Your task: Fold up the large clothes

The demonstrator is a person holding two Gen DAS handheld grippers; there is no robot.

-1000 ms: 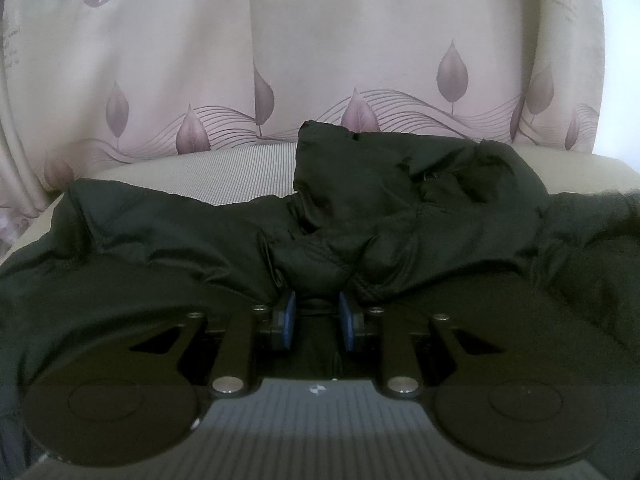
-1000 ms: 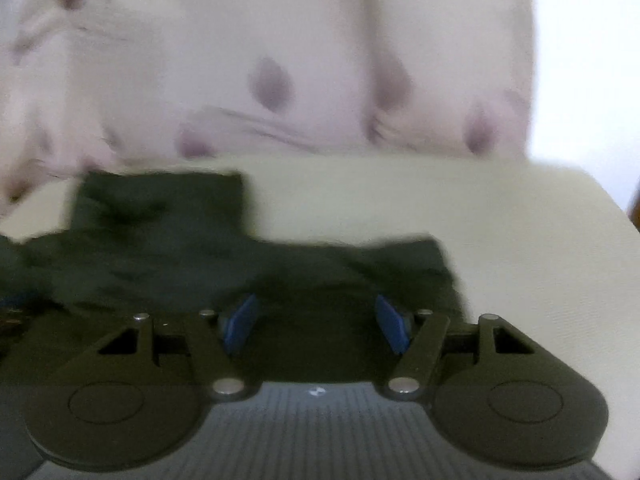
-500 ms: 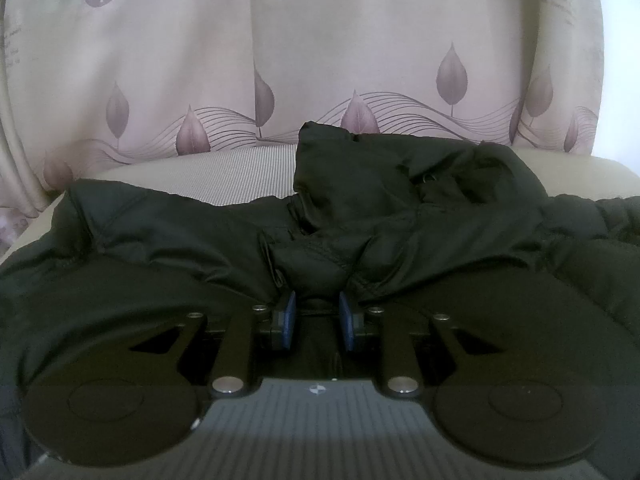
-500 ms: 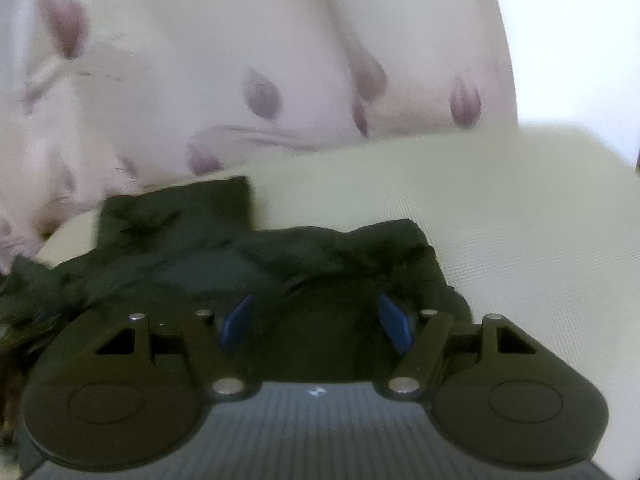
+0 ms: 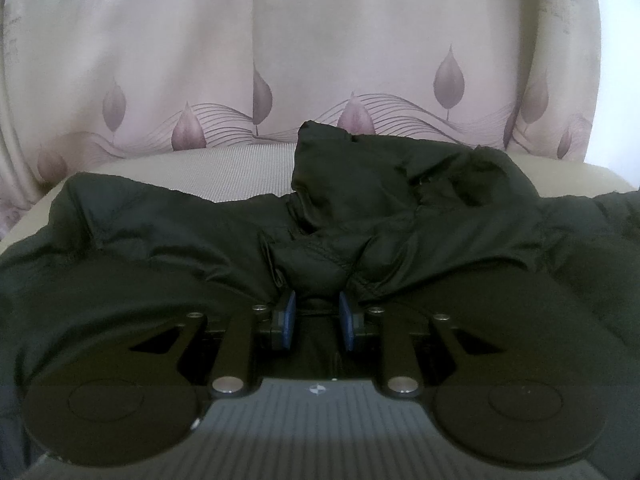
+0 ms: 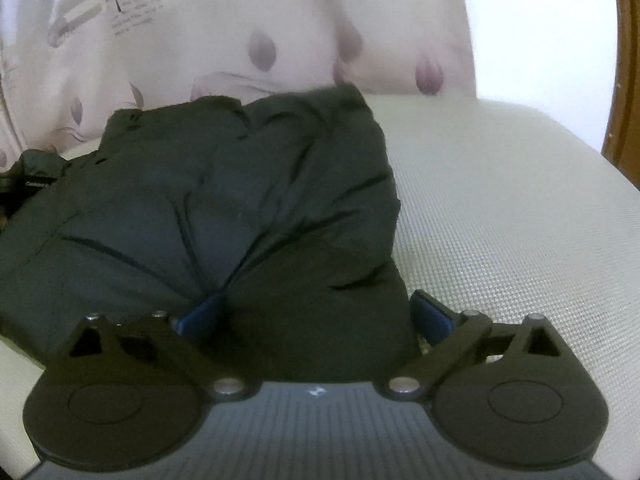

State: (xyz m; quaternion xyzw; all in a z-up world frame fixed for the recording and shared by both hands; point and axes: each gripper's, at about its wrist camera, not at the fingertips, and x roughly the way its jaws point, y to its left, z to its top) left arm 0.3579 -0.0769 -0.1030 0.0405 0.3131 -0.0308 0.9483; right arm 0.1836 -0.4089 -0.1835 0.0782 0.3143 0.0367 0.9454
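I see the dark jacket [image 6: 224, 216] spread on a pale woven cushion [image 6: 500, 216], and the most open room lies at 3 o'clock in my right view, where bare cushion runs out to its rounded edge. A brown wooden frame [image 6: 624, 80] closes that side at 2 o'clock. A leaf-printed curtain [image 5: 360, 60] hangs along the far edge at 12 o'clock in both views, just behind the jacket.

In my left view the jacket fills the width from 9 to 3 o'clock, with a strip of bare cushion [image 5: 240, 176] at 11 o'clock. My left gripper [image 5: 318, 316] is clamped on a bunched fold of the jacket [image 5: 400, 208], its blue pads pressing the cloth.

My right gripper [image 6: 316, 312] is opening wide; the jacket's puffy quilted end lies between its fingers, the left pad sunk against the fabric, the right one clear over the cushion. The fabric looks matte, creased and padded.
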